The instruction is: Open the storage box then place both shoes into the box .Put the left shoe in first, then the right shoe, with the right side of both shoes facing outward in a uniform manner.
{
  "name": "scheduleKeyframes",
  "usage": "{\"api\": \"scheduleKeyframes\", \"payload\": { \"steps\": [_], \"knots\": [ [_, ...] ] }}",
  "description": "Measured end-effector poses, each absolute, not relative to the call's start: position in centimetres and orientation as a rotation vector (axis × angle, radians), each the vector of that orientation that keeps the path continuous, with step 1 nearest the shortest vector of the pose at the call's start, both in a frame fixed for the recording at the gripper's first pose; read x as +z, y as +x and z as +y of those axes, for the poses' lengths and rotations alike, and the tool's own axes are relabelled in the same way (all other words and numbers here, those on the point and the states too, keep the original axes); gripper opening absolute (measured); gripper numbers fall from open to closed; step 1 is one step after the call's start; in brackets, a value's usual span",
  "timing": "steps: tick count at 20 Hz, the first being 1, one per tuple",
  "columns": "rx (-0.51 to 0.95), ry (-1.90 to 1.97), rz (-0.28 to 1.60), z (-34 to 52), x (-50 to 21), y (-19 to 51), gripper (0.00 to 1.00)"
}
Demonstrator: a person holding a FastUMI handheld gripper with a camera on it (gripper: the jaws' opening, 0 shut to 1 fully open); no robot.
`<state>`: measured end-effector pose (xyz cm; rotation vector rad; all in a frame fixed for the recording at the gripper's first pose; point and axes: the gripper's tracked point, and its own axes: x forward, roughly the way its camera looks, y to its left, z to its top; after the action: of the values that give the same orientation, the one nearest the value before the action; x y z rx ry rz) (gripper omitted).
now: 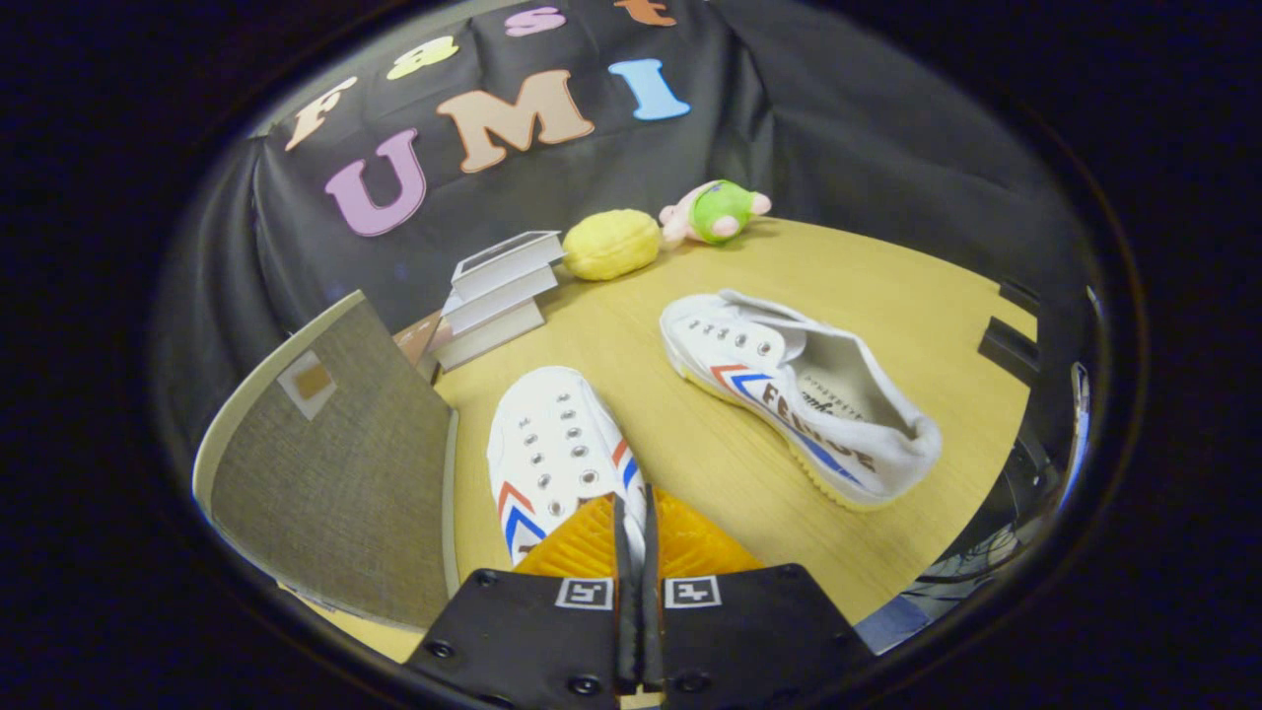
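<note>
gripper [636, 537] clenched on the near shoe [562, 449], lifted beside the storage box's raised lid [335, 463] for loading, while the other shoe [799, 394] waits mid-table [887, 286].

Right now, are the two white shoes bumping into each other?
Apart. The gripper view shows bare tabletop between the shoe in the claw, pinched at its edge, and the other shoe lying beyond it.
</note>
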<state>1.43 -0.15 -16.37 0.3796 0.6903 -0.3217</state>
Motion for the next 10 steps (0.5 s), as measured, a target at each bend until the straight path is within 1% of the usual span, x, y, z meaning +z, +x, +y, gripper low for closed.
{"api": "scheduleKeyframes", "payload": {
  "steps": [1,6,10],
  "knots": [
    [-0.326,0.400,0.677,0.0,-16.2,1.5,0.05],
    [-0.324,0.437,0.615,0.1,-15.2,1.7,0.05],
    [-0.320,0.418,0.552,-0.1,-11.7,2.4,0.05]
  ]
}}
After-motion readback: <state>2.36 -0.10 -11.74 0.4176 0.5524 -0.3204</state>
